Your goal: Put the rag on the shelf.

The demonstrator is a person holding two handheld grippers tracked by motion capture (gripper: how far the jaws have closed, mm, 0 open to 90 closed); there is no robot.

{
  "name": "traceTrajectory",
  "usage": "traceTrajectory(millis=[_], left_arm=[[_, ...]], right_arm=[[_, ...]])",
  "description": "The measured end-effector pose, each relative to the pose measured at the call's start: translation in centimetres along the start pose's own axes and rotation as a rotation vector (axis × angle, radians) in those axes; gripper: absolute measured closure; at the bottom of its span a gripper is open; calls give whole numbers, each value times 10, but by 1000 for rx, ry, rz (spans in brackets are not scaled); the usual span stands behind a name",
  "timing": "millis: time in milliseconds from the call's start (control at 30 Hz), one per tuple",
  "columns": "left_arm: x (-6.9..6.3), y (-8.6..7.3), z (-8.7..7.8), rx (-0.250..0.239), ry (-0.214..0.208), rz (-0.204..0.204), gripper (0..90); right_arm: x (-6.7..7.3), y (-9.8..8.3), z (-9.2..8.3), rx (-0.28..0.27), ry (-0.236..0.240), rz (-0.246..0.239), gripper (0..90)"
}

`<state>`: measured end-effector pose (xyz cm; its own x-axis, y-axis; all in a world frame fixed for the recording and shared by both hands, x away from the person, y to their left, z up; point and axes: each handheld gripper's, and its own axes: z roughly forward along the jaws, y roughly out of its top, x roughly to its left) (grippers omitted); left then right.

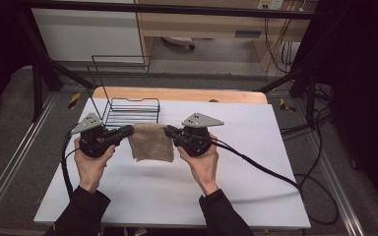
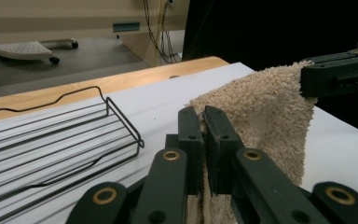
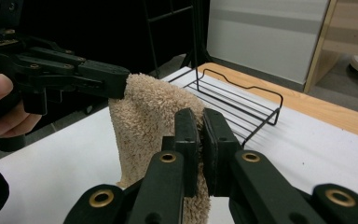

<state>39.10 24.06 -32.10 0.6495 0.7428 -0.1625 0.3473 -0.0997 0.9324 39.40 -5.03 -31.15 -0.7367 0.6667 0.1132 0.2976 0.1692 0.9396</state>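
A: The left gripper (image 1: 129, 131), held in the person's left hand (image 1: 92, 164), has its jaws pressed together on the left top corner of the towel (image 1: 151, 142). Agreed?

B: Yes. In the left gripper view the two black jaws pinch the tan terry cloth with almost no gap. How many things do you count?

A: Two grippers, one towel, one wire rack (image 1: 130, 111). All sit over a white table (image 1: 256, 187).

B: Any writing?

A: None I can read.

B: The rack, behind the towel and slightly left: anything in it?

A: Only its own bars; nothing lies in it.

B: And the towel?

A: It hangs between the two grippers, lifted, its lower edge near or on the table; I cannot tell which.

B: The right gripper (image 1: 168, 131), in the right hand (image 1: 204, 164)?

A: Clamped on the towel's right top corner, jaws closed tight on the cloth.
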Motion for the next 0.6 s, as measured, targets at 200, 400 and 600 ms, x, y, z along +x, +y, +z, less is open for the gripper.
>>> traceTrajectory(millis=[200,400,600], left_arm=[[3,9,-7,-37,1,5,858],[6,18,-12,-68,4,11,858],[11,25,-17,-92,13,8,858]], right_arm=[[2,9,2,-26,-3,-12,856],[4,18,4,-53,-3,-19,856],[6,25,8,-77,-6,-29,856]])
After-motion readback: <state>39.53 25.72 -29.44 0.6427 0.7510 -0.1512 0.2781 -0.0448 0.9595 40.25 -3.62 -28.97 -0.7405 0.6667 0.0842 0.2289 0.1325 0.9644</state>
